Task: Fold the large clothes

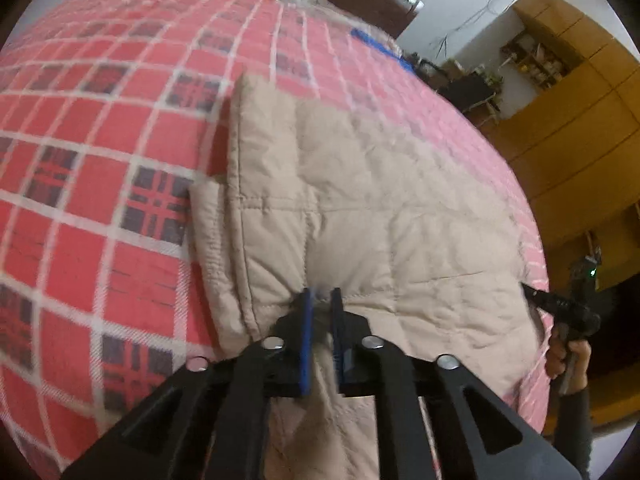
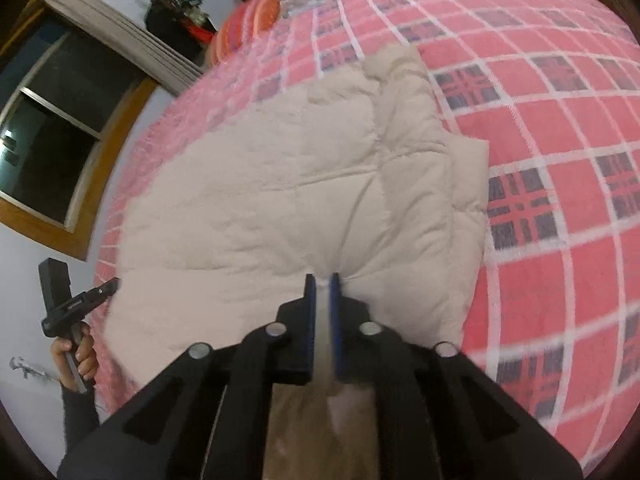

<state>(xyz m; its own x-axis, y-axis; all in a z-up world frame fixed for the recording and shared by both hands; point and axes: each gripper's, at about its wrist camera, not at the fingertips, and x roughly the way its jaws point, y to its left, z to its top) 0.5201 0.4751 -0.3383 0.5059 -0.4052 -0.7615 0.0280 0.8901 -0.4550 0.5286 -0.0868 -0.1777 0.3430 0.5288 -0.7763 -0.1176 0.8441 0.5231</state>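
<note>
A beige quilted jacket (image 1: 360,200) lies spread on a bed covered by a red plaid blanket (image 1: 100,140). The left claw (image 1: 320,300) pinches the jacket's near edge between narrow jaws, and the right claw (image 2: 323,284) grips that edge likewise, farther along.

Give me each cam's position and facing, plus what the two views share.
Left wrist: sits on the left tool, faces forward over the beige quilted coat on the plaid bedspread; the right tool and its hand show at right.
Right wrist: sits on the right tool, faces the same coat; the left tool shows at left.
Shared: coat, bedspread, each tool shut on the coat's near edge.
</note>
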